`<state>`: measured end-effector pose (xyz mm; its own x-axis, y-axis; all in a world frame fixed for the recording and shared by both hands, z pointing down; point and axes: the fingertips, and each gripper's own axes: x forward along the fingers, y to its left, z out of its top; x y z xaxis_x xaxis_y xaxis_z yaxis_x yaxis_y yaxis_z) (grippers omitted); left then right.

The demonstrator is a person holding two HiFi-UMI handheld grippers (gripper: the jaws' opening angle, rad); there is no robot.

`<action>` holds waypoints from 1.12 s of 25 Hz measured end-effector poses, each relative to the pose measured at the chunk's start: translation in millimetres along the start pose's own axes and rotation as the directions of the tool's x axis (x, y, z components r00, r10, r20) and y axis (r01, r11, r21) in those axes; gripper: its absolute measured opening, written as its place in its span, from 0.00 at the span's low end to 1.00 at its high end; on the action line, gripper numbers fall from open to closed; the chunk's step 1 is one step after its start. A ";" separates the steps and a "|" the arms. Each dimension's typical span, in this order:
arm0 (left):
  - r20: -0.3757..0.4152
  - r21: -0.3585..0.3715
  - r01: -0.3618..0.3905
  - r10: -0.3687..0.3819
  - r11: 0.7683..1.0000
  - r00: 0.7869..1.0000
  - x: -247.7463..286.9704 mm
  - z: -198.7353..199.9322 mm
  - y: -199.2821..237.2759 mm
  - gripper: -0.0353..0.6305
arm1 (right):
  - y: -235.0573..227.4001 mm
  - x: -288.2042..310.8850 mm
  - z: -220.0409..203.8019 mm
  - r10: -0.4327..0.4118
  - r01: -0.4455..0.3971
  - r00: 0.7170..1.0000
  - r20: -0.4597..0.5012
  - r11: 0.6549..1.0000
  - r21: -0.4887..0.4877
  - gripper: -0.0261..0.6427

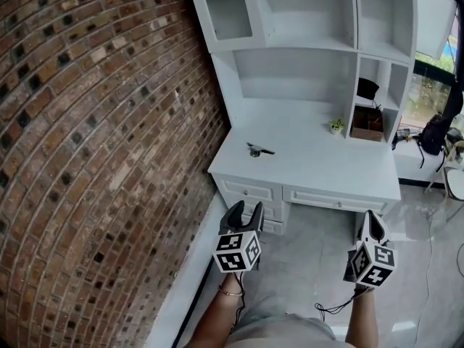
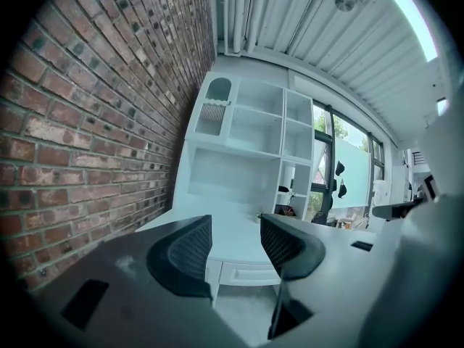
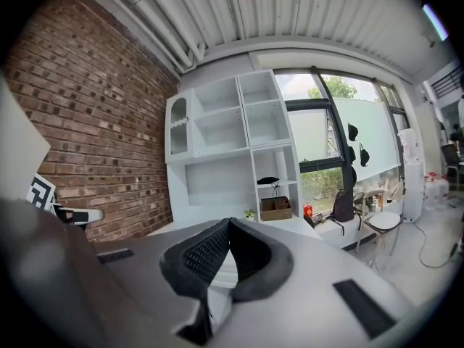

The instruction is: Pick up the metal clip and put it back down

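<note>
Head view: nearest us, the left gripper (image 1: 245, 214) hangs above the floor, jaws spread with nothing between them. The right gripper (image 1: 373, 223) beside it is pinched closed on nothing. Further out, the metal clip (image 1: 257, 149) lies on the white desk (image 1: 319, 167), well apart from both. Beyond it, a small plant (image 1: 336, 125) stands by the shelves (image 1: 304, 20).
</note>
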<state>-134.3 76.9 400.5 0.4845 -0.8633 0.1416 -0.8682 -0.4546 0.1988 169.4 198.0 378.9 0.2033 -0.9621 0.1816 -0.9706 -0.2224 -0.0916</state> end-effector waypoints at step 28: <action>-0.035 -0.051 0.083 -0.084 0.995 0.996 307.7 41.2 69.0 0.37 | -5.9 271.4 51.2 -0.086 0.087 0.995 -0.051 0.996 0.014 0.04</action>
<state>-49.6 -229.1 417.8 0.5595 -0.8136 0.1580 -0.8186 -0.5127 0.2589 236.8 -69.9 378.6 0.2791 -0.9302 0.2385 -0.9475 -0.3071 -0.0892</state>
